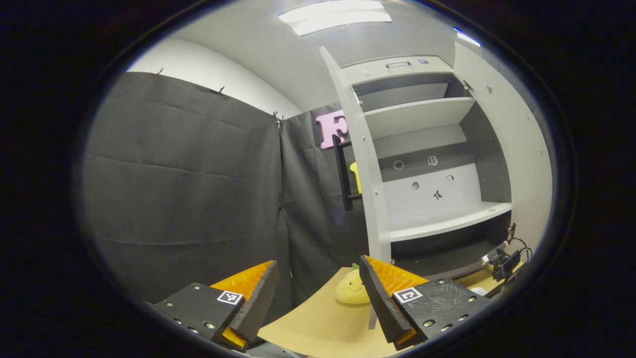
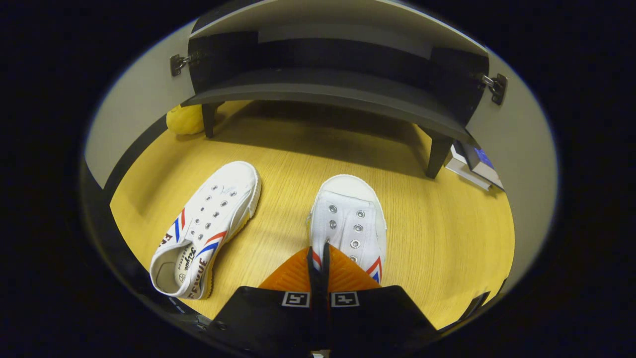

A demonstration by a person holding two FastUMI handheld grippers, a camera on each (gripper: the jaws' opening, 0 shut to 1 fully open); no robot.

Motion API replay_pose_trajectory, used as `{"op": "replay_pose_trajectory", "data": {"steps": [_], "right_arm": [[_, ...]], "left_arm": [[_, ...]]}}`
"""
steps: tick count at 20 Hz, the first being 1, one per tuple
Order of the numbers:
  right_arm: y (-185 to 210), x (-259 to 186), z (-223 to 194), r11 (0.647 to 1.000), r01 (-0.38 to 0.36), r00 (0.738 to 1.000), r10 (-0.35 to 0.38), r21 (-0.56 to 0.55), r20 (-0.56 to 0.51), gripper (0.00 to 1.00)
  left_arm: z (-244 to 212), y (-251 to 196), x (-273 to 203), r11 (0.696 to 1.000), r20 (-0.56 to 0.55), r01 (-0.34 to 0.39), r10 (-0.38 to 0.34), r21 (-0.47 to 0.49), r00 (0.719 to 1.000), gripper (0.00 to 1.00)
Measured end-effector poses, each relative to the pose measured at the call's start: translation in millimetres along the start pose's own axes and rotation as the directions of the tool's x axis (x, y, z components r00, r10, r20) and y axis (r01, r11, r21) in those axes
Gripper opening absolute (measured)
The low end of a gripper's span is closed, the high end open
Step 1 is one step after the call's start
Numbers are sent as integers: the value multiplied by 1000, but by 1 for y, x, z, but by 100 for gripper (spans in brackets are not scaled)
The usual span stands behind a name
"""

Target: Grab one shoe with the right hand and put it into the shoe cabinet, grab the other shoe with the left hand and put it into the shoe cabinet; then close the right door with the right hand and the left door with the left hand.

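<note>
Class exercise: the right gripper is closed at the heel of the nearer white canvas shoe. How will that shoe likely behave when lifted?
The shoe looks like thin, laceless canvas, so probably light with a floppy upper. Pinched at the heel by the right gripper, its toe may droop.

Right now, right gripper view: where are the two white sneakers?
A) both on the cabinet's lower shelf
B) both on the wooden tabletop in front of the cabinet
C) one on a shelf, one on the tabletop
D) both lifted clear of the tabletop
B: the left sneaker and the right sneaker both lie on the wooden tabletop, in front of the shoe cabinet, whose doors stand open.
</note>
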State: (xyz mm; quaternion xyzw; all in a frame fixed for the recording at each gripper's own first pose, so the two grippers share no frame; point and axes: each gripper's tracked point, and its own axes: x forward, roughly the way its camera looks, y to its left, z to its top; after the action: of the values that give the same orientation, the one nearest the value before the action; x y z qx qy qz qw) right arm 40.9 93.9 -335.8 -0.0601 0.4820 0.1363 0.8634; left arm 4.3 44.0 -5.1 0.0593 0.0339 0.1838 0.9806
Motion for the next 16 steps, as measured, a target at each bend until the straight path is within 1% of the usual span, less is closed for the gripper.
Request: {"op": "replay_pose_trajectory", "data": {"steps": [5, 6, 7, 8, 9, 10, 11, 12, 13, 16], "right_arm": [[-11, -24, 19, 998, -20, 998, 17, 57, 52, 1], [-12, -30, 22, 997, -25, 998, 21, 67, 61, 5], [-14, -36, 28, 996, -31, 997, 25, 79, 71, 5], [-15, -43, 32, 995, -38, 996, 30, 92, 82, 1], [-17, -50, 39, 994, -44, 995, 34, 104, 98, 5], [-17, -57, 45, 993, -50, 993, 38, 111, 113, 1], [-18, -64, 52, 992, -55, 991, 40, 112, 128, 0], [-20, -71, 57, 992, -59, 989, 43, 112, 139, 1], [-21, -78, 63, 991, -63, 988, 45, 114, 149, 0], [-22, -99, 82, 990, -74, 979, 49, 124, 197, 1]], "left_arm": [[1, -4, -1, 1000, 9, 24, -24, -16, 1000, 94], [1, -4, -1, 999, 9, 31, -31, -18, 999, 94], [-1, -5, -1, 999, 8, 39, -39, -20, 999, 94], [-1, -5, -1, 999, 7, 46, -46, -20, 999, 94], [0, -6, -1, 998, 8, 53, -53, -20, 999, 94], [1, -7, -1, 998, 10, 60, -60, -20, 998, 94], [1, -8, -3, 997, 12, 71, -70, -20, 997, 93], [2, -9, -4, 997, 15, 78, -78, -18, 997, 94], [3, -10, -5, 996, 20, 85, -84, -18, 996, 94], [9, -13, -6, 995, 37, 101, -100, -24, 994, 93]]}}
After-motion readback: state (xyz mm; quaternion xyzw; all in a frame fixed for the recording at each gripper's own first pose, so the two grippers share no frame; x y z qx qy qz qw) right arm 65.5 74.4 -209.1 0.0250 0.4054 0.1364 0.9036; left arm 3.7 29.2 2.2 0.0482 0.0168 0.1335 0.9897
